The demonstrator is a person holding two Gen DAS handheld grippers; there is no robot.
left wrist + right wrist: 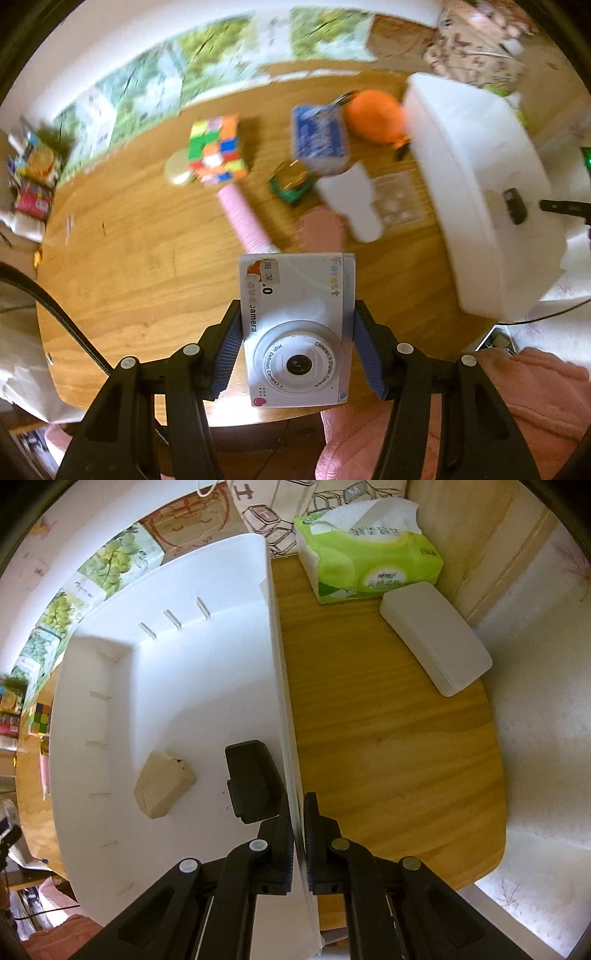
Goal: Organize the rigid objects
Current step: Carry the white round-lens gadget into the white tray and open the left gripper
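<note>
Left jaws: the left gripper (299,347) pinches the white toy camera (297,328) by its two short sides, lens facing the wrist, clear above the wooden table (147,251).
Right jaws: the right gripper (299,834) is pressed together on the near wall of the white bin (275,672), steadying it.
Doing it well: carry the toy camera level over the rim and lower it into bare floor before letting go.
Left view only: Rubik's cube (218,149), pink tube (242,218) and orange ball (376,116) lie on the table.
Right view only: a beige box (164,784) and a black case (253,779) already lie inside the bin; a tissue pack (369,563) stands beyond.
</note>
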